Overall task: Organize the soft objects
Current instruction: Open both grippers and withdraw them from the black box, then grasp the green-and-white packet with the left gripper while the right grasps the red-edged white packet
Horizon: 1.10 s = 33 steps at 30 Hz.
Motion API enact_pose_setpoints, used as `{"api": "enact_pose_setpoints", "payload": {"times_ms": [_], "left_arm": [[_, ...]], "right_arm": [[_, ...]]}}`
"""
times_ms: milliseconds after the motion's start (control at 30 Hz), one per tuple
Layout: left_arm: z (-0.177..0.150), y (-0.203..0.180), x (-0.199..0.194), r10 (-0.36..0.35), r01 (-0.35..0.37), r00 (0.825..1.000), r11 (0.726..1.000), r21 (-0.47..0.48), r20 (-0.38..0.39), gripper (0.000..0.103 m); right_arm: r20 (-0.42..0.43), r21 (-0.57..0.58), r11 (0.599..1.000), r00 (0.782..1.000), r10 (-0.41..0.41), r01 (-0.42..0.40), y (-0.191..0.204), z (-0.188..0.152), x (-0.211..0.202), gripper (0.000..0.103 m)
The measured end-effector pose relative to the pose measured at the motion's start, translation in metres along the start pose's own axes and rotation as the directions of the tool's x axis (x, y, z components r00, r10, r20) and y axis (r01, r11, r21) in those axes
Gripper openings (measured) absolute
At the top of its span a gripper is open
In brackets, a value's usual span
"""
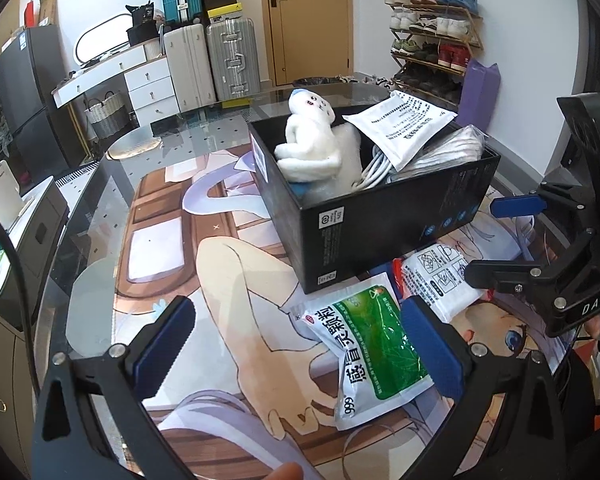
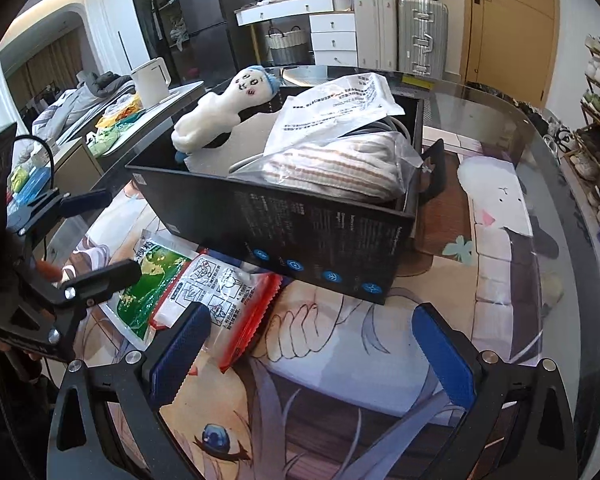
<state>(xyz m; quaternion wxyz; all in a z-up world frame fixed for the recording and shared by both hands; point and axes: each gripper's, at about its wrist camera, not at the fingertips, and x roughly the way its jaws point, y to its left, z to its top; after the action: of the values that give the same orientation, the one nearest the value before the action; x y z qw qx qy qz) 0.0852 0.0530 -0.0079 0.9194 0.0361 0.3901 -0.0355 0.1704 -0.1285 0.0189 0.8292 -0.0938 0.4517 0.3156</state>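
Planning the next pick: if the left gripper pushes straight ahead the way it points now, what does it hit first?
Probably the green medicine pouch, lying on the mat between the left gripper's open fingers. Beyond it stands the black box. Depth is hard to judge.

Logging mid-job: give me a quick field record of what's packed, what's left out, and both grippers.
box: black box on the printed mat
packed: white plush doll, white packet, bagged striped cloth
left out: green sachet, red-edged pack, both beside the box
left gripper: open, empty
right gripper: open, empty
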Motion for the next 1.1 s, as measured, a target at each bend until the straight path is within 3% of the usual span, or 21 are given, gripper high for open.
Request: {"api": "enact_pose_setpoints", "payload": {"times_ms": [200, 433, 767, 1100], "left_arm": [[0.003, 0.007, -0.007, 0.007, -0.007, 1.000, 1.000, -0.007, 0.011, 0.103], [0.004, 0.024, -0.010, 0.020, -0.020, 1.000, 0.999, -0.050, 0.015, 0.103], [0.003, 0.013, -0.004, 0.000, 0.000, 1.000, 1.000, -0.017, -0.014, 0.103], [0.000, -0.009, -0.001, -0.070, 0.071, 0.996, 0.997, 0.031, -0.056, 0.103]], "right_arm": [[-0.006, -0.016, 0.997, 0.997, 0.078, -0.078, 0.026, -0.002, 0.007, 0.102], [0.014, -0.040, 0.998, 0.999, 0.045, -0.044, 0.045, -0.006, 0.013, 0.102], [-0.045, -0.108, 0.994, 0.999, -0.018, 0.013, 0.026, -0.008, 0.011, 0.102], [-0.025, -0.109, 0.994, 0.999, 0.020, -0.023, 0.023, -0.006, 0.000, 0.102]]}}
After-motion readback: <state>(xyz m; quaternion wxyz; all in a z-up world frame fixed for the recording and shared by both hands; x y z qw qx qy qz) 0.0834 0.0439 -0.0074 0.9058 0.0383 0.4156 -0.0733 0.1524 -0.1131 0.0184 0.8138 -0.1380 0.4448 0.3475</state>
